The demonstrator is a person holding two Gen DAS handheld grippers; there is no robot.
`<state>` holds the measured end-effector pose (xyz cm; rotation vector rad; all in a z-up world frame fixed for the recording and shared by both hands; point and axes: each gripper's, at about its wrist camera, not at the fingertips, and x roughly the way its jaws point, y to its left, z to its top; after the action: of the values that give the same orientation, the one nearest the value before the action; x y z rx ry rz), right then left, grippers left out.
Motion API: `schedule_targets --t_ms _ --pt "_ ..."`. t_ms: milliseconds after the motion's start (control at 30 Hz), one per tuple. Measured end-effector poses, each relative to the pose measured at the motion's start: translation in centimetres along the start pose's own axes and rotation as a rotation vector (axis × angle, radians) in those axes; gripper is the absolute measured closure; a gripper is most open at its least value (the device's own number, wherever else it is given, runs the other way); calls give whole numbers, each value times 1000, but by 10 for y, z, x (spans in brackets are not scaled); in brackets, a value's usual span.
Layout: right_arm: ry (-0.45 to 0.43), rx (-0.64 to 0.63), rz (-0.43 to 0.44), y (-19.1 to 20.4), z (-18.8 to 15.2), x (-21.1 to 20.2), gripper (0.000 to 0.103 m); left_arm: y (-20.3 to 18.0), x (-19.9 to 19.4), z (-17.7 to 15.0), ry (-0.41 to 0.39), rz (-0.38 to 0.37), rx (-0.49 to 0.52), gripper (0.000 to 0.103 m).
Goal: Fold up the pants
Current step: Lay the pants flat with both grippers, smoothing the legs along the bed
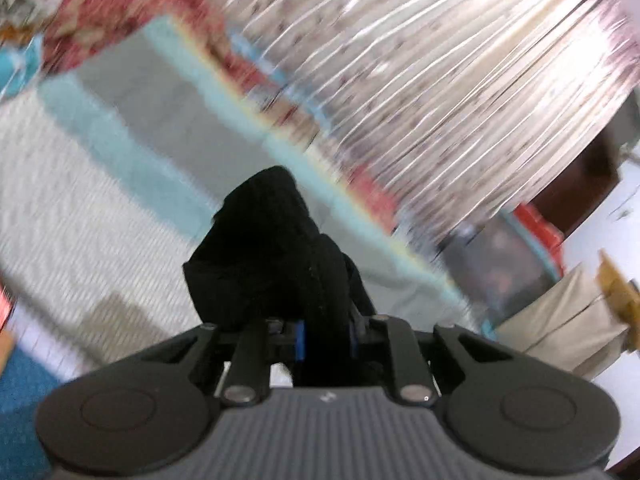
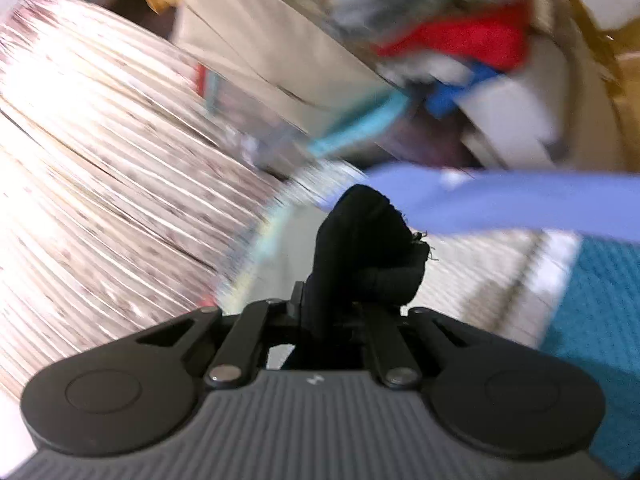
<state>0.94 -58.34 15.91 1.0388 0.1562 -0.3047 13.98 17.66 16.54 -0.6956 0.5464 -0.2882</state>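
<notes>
The pants are black cloth. In the left wrist view a bunched fold of the pants [image 1: 276, 256] sticks up out of my left gripper [image 1: 324, 334], which is shut on it. In the right wrist view another bunched piece of the pants [image 2: 366, 252], with a frayed edge, stands up out of my right gripper [image 2: 336, 316], which is shut on it. The cloth hides the fingertips of both grippers. Both views are smeared by motion, and the rest of the pants is out of sight.
A pale patterned curtain [image 1: 440, 60] fills the background, also in the right wrist view [image 2: 100, 160]. Below lie a white woven surface [image 1: 72, 216] with a light blue band [image 1: 168, 184], blue cloth [image 2: 600, 312], and a heap of mixed clothes [image 2: 460, 40].
</notes>
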Motion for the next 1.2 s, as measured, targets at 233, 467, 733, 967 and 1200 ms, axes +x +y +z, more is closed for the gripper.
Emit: schedule_targets --t_ms 233,467,733,967,1200 --pt "72 -11 -107 -49 -27 10 92 67 21 -52 129 138 -113 87" --pt "207 98 -385 -162 -98 20 92 145 58 -147 354 428 -108 84" --pt "160 118 -330 -161 -86 -22 54 115 15 -143 306 447 -35 67" --pt "125 122 -307 -177 -89 -60 53 80 -17 -118 171 265 -31 67" --pt "228 121 -184 -157 -118 -55 56 28 87 -143 358 192 128 67"
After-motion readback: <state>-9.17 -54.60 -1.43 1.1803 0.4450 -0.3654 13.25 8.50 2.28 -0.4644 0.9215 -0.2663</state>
